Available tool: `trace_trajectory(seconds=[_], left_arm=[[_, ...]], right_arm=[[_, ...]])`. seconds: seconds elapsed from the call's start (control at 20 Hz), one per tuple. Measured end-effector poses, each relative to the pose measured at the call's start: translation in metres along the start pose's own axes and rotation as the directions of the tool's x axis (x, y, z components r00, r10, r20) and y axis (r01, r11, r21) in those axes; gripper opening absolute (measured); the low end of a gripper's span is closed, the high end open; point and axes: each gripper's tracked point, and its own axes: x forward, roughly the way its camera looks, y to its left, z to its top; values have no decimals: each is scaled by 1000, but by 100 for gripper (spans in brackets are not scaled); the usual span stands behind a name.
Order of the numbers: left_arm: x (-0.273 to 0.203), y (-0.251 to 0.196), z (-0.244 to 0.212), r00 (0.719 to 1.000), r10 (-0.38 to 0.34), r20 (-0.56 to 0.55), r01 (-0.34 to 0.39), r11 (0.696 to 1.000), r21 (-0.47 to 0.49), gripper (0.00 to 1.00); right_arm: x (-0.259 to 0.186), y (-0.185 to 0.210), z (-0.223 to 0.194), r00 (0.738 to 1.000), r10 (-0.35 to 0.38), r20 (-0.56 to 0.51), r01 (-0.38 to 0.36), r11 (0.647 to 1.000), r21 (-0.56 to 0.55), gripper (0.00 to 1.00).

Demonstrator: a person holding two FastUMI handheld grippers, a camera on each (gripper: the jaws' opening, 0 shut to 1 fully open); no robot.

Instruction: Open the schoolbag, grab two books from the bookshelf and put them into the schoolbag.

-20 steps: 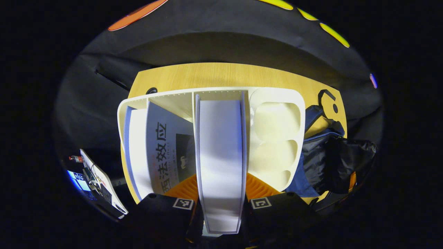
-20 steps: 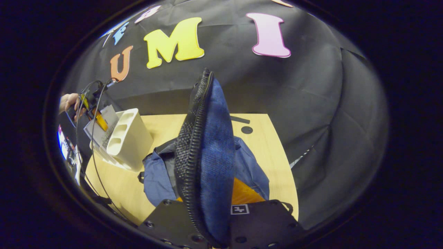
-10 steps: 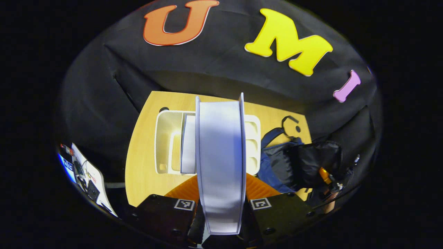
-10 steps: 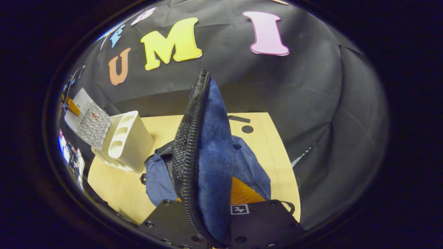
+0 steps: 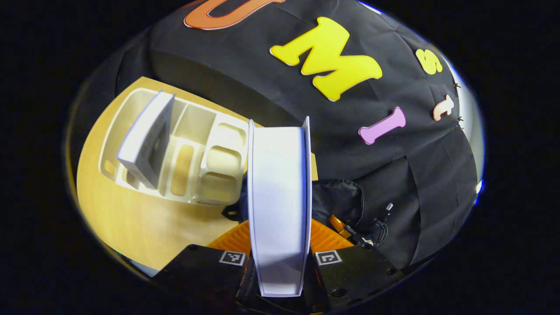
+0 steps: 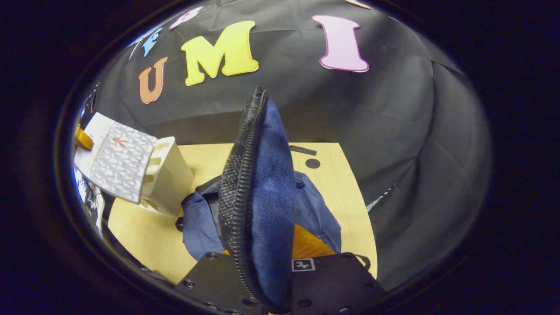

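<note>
Left gripper view — book (image 5: 280, 205) between tongs (image 5: 280, 262).

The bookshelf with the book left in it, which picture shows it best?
The left gripper view shows the bookshelf best: you look down into its slots and see the leaning book inside. The right gripper view shows one end of it, partly covered by the book in the left gripper.

I see a bright counter (image 6: 332, 183) under a top light, dark walls, and edges bent round.
</note>
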Motion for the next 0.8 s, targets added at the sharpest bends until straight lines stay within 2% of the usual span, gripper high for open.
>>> trace_trajectory(seconds=[0.25,0.4,0.5,0.65,0.8], left_arm=[[103,-6,-55,996,-58,-60,52,993,-107,44],[149,-2,-66,994,-94,-48,86,987,-137,44],[173,-6,-73,990,-132,-47,123,978,-170,44],[205,-6,-87,989,-139,-44,130,979,-160,44],[230,-28,-106,973,-218,-72,204,964,-169,44]], right_arm=[[2,-2,1,1000,-4,1,4,1000,27,2],[1,-2,3,1000,-4,6,4,1000,25,3],[0,-2,5,1000,-6,8,6,1000,19,2],[-3,-2,11,1000,-11,11,11,1000,12,2],[-4,0,13,1000,-16,14,16,1000,-8,3]])
